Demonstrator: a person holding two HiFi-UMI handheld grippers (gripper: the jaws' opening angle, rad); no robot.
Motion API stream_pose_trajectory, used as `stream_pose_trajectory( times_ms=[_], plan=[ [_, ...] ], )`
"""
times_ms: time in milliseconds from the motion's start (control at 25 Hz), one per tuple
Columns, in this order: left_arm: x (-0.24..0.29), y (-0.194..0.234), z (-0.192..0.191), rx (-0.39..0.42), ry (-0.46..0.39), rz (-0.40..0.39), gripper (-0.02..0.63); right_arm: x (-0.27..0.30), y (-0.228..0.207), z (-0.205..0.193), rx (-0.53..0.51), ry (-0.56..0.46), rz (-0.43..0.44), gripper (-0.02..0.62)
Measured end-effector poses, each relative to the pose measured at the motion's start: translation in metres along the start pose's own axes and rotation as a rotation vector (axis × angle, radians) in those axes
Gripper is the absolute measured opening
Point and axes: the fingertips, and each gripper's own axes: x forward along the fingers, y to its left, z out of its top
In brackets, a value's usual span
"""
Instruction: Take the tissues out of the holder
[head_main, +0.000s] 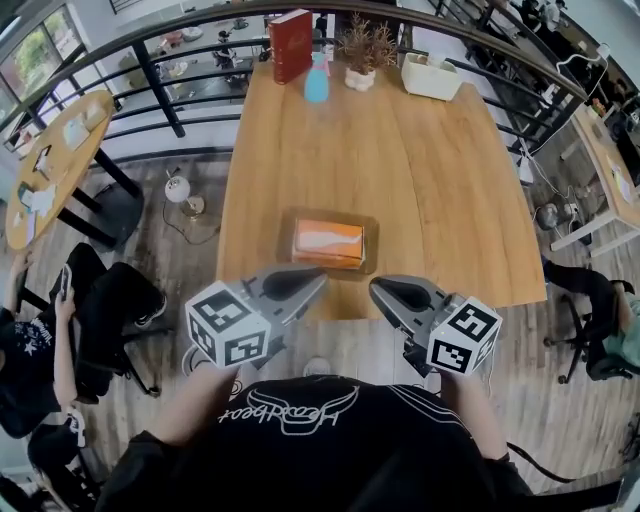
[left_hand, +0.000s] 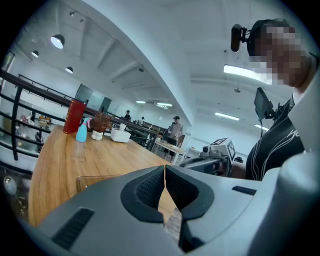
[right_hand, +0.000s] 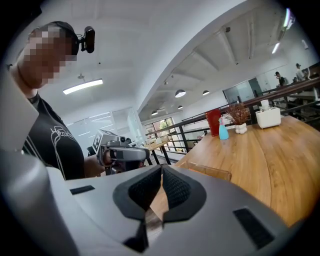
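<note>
Nearest, just off the bench (head_main: 440, 190) edge, the left hand-held gripper (head_main: 315, 278) and the right hand-held gripper (head_main: 378, 290) both have jaws together on nothing, pointed at the clear holder (head_main: 298, 252), which lies near that edge with the orange pack of tissues (head_main: 328, 236) inside. Judged risk: the holder looks light and unfixed, so pulling the tissues without one hand-held gripper bracing it may drag or lift the whole unit, and jaws left closed would merely shove it. The red box (head_main: 291, 44), blue spray bottle (head_main: 316, 82), potted plant (head_main: 362, 50) and white container (head_main: 431, 76) stand well apart at the far end; nothing obstructs the approach.
</note>
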Motion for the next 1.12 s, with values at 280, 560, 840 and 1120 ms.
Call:
stream_pose_trajectory(
  times_ms=[280,560,840,1120],
  plan=[
    [0.011,0.023,-0.005,0.041,0.029,-0.011,0.015,0.014,-0.014,-0.003,-0.08,0.045,-0.003,0.018],
    [0.024,0.037,-0.016,0.012,0.051,0.017,0.015,0.026,-0.025,-0.021,-0.132,0.114,0.052,0.02],
    [0.033,0.06,-0.014,-0.026,0.069,0.071,0.015,0.045,-0.055,-0.014,-0.185,0.17,0.086,0.02],
    [0.029,0.083,-0.014,-0.049,0.047,0.123,0.015,0.073,-0.068,-0.002,-0.274,0.191,0.131,0.125]
  ],
)
